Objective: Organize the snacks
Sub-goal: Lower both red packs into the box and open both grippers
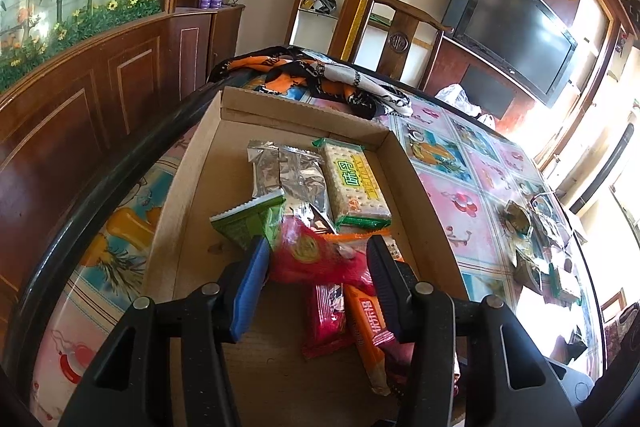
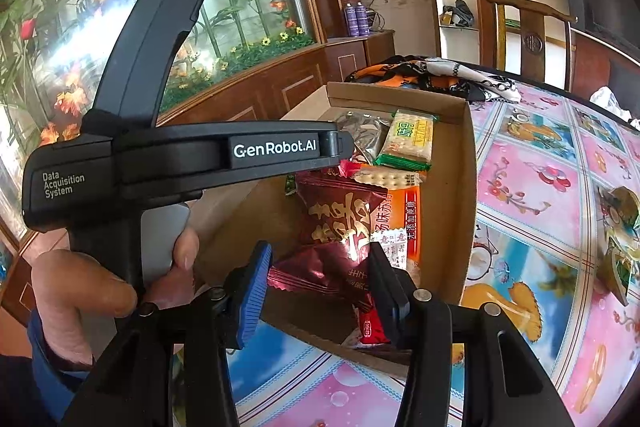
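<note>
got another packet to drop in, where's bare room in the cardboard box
Bare floor of the cardboard box runs along its left wall, beside the silver packets and green packet, and across the far end beyond the cracker pack. The near middle and right side are crowded with red and orange packets.

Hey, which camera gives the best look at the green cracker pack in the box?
Left wrist view: the green cracker pack lies unobstructed, its whole face readable. In the right wrist view the same pack sits farther back and smaller, its near edge overlapped by another snack.

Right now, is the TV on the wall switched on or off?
Off, apparently: the TV screen is uniformly dark, showing only window glare, no picture.
</note>
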`<state>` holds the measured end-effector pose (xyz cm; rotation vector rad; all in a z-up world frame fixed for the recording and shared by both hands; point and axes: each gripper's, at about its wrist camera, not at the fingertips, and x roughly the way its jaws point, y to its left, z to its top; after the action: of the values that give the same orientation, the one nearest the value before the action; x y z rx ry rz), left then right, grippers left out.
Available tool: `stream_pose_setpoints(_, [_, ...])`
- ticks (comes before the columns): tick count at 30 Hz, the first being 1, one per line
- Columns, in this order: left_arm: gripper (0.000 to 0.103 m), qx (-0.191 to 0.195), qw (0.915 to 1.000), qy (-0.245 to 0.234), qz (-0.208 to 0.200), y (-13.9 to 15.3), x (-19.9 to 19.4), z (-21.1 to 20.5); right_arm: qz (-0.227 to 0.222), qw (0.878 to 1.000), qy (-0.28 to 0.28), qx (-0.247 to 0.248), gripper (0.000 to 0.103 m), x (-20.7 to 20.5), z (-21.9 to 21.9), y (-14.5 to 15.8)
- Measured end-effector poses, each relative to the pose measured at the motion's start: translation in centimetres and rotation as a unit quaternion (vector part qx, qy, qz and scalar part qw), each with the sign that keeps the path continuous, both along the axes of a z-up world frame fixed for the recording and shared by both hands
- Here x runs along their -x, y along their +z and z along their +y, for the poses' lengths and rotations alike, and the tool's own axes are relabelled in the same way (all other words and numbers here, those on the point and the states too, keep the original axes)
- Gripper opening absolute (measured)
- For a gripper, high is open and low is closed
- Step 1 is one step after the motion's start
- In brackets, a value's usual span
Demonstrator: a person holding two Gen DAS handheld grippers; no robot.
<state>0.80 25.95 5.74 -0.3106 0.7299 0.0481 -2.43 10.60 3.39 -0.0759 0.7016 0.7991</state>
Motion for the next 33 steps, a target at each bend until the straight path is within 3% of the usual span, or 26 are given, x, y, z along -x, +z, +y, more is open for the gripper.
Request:
stream_pose_setpoints(15, [0.051,0.014,0.9997,0.004,-0.017,0.5,0.5,0.3,0.008,1.000,0.022,-0.011,0.058,0.2,0.3,0.0])
stream_pose_setpoints(33, [0.053,0.009,0.9997,-0.004,-0.024,0.6,0.4,-0.5,0.005,0.999,0.002,-0.037,0.058,0.2,-1.5,1.1])
